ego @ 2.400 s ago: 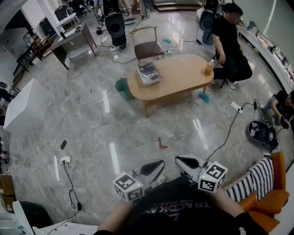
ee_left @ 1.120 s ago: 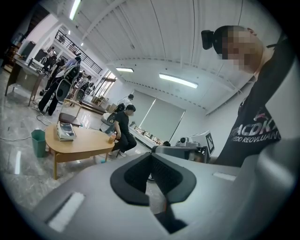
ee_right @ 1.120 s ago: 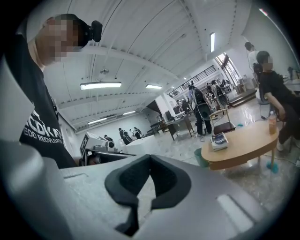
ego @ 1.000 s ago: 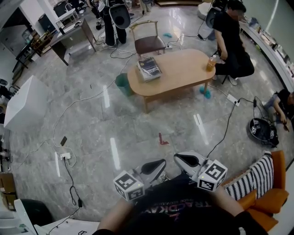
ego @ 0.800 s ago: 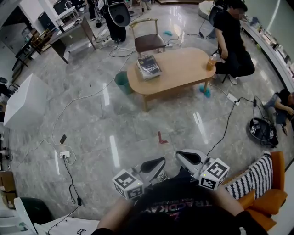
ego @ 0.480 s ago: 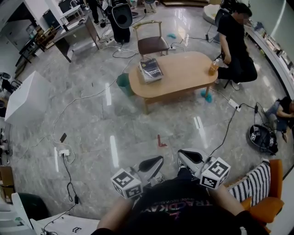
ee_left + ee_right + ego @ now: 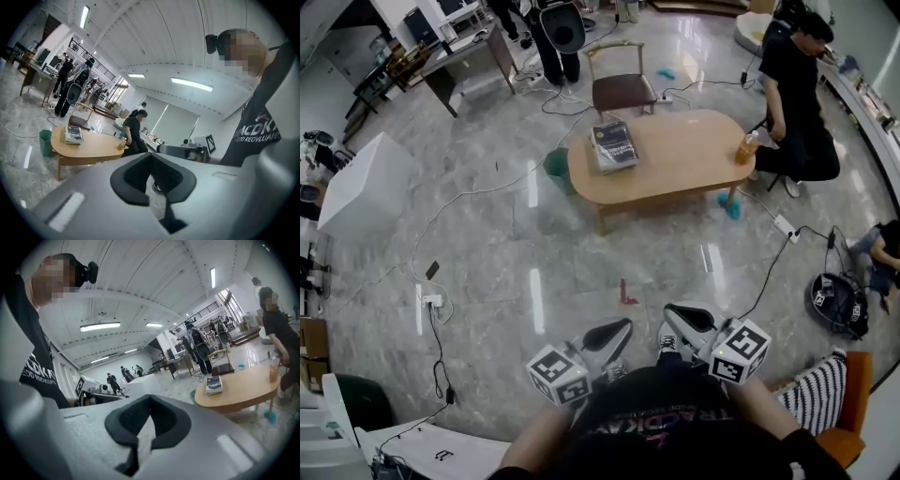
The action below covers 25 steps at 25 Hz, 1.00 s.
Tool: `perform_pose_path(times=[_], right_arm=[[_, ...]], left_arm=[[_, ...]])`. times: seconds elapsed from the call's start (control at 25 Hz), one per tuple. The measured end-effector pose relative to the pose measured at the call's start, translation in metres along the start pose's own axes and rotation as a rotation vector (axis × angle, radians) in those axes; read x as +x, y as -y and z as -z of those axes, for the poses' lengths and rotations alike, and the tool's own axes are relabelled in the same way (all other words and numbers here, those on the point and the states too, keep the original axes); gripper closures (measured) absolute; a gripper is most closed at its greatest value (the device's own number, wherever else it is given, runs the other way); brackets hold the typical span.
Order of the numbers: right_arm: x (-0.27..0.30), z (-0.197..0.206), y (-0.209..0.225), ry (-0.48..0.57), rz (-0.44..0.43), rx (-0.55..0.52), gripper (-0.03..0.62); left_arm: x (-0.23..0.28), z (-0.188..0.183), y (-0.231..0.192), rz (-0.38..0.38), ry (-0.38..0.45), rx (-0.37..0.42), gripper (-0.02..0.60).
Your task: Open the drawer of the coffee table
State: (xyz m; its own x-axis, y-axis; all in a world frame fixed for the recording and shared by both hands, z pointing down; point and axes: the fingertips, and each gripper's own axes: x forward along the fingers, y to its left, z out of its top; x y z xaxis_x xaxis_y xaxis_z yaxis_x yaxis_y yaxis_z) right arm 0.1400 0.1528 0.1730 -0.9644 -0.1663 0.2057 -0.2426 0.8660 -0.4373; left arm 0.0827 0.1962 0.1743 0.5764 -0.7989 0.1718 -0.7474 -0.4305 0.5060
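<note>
The oval wooden coffee table (image 7: 675,155) stands several steps ahead on the grey floor, with a stack of books (image 7: 615,145) at its left end and a bottle of orange drink (image 7: 745,148) at its right. No drawer front can be made out from here. Both grippers are held close to my chest, far from the table. My left gripper (image 7: 623,325) is shut with nothing between its pads. My right gripper (image 7: 672,310) is also shut and empty. The table (image 7: 84,147) lies low on the left in the left gripper view, and the table (image 7: 239,390) lies right in the right gripper view.
A wooden chair (image 7: 623,89) stands behind the table and a green bin (image 7: 555,164) at its left end. A person in black (image 7: 797,94) sits at its right end. Cables and a power strip (image 7: 431,300) trail across the floor. A white box (image 7: 370,183) is left, an orange seat (image 7: 839,412) near right.
I have walked a little toward the table, carrying both grippers along. Desks and the white box at the left have slid right in the head view. Both jaws stayed shut.
</note>
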Motion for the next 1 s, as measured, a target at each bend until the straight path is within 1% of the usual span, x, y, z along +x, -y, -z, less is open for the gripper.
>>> perform_pose_path(times=[0.36, 0.56, 0.8, 1.0], right_arm=[[-0.016, -0.018, 0.064, -0.005, -0.069, 0.007, 0.592], [-0.019, -0.022, 0.093, -0.031, -0.108, 0.010, 0.592], [-0.019, -0.027, 0.120, -0.055, -0.136, 0.015, 0.592], [-0.010, -0.034, 0.130, -0.047, -0.145, 0.018, 0.592]], left_arm=[[0.063, -0.004, -0.003, -0.089, -0.006, 0.034, 0.577], [0.088, -0.009, -0.012, -0.144, 0.007, 0.038, 0.577], [0.107, -0.017, -0.019, -0.201, 0.026, 0.036, 0.577], [0.108, -0.023, -0.037, -0.235, 0.024, 0.037, 0.577]])
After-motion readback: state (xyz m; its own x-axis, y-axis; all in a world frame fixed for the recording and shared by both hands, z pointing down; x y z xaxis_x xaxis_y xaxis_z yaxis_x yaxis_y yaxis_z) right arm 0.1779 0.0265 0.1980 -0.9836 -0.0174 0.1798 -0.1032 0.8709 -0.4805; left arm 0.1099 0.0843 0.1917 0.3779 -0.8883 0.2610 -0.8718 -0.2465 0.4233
